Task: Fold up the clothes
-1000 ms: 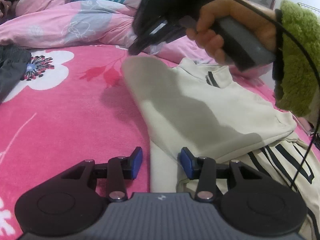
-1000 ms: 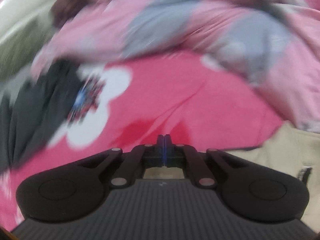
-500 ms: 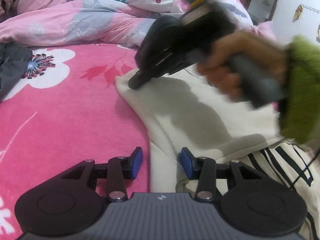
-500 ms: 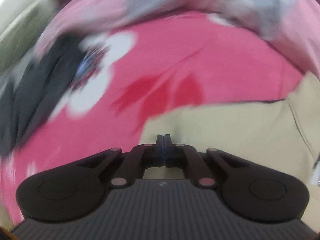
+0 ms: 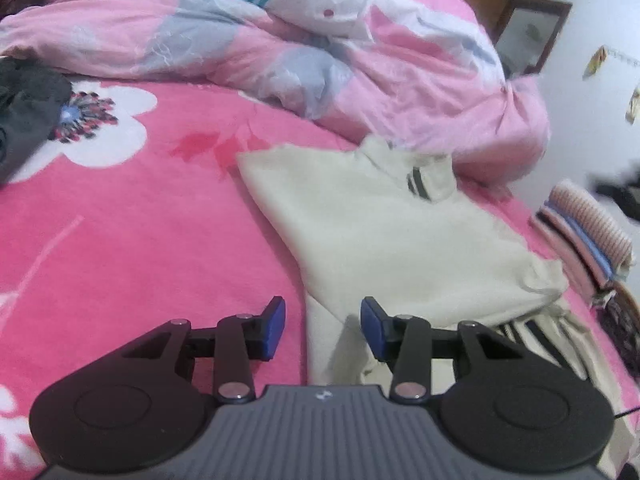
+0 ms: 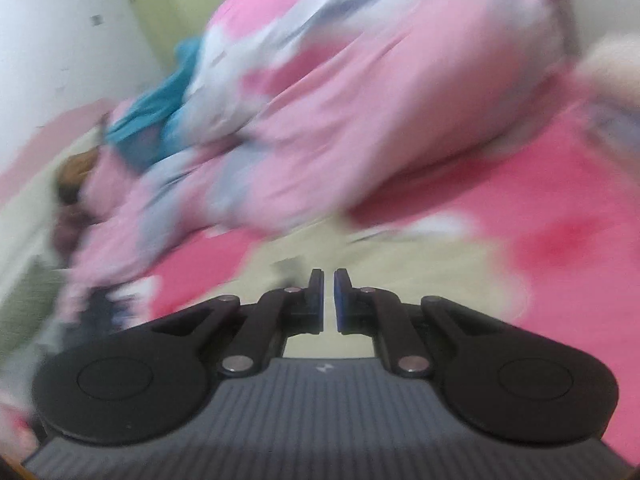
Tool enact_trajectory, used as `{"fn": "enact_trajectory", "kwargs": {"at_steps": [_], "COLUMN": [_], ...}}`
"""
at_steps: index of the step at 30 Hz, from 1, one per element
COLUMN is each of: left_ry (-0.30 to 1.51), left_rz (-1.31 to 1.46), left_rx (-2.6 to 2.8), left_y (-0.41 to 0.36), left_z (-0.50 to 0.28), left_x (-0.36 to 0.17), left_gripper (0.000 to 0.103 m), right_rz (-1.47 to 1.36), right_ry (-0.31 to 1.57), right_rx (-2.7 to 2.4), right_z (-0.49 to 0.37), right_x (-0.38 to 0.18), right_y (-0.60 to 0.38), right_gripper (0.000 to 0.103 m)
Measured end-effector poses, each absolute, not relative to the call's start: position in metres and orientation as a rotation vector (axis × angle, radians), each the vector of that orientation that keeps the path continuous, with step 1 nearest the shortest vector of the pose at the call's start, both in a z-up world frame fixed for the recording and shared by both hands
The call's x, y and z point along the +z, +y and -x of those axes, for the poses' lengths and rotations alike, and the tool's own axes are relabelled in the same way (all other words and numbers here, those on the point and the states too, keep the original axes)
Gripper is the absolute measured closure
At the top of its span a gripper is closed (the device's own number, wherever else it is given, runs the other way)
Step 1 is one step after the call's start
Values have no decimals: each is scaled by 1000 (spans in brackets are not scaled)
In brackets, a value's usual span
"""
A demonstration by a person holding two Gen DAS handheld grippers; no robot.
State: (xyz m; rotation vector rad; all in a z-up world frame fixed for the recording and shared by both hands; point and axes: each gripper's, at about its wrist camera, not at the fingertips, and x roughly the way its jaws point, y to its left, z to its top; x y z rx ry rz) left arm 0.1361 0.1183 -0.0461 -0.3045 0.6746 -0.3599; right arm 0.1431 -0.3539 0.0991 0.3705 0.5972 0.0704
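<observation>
The left gripper (image 5: 322,328) points forward and somewhat down over the near edge of the bed, held fairly level across, its blue pads (image 5: 273,326) standing well apart with nothing between them. Below the gap lies the near left border of the cream top (image 5: 384,236), where it meets the pink sheet (image 5: 132,240); the pads do not press on either.

The top lies flat on the sheet, partly folded, its collar (image 5: 416,172) with two dark stripes towards the far side, just below the heaped pink quilt (image 5: 280,48). A striped part of the same garment shows at the near right, under the folded panel. A dark garment (image 5: 28,116) sits at the far left of the bed, well apart from the top, beside a white flower print. A stack of folded striped cloth (image 5: 584,236) lies past the top's right edge.

The right gripper (image 6: 328,300) is seen through a heavily blurred picture that is tilted, the quilt running slantwise across it. It points down towards cream cloth on the sheet. Its jaws have just been opening: a narrow slit shows between the pads (image 6: 316,300), and nothing is caught in it.
</observation>
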Motion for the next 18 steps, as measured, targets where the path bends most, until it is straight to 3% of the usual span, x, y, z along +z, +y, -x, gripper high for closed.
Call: {"fn": "enact_trajectory", "kwargs": {"at_steps": [4,7,14,16,18], "left_ry": [610,616,740,736,731], "left_rz": [245,203,137,153,153], "left_rx": [-321,-326,-286,-281,-290], "left_y": [113,94,54,58,60], "left_z": [-145,-164,-217,-217,-216], "left_x": [-27,-14,-46,-56,-57], "left_gripper": [58,59,63,63,64], "right_rz": [-332,-328,-291,-271,-393], "right_ry": [559,562,646,718,670], "right_rx": [5,50,120,22,49], "right_z": [-95,-108,-178,-188,-177], "right_x": [98,75,-18,-58,-69], "right_y": [-400,-399,-375,-388,-409], "right_gripper": [97,97,98,103,103]}}
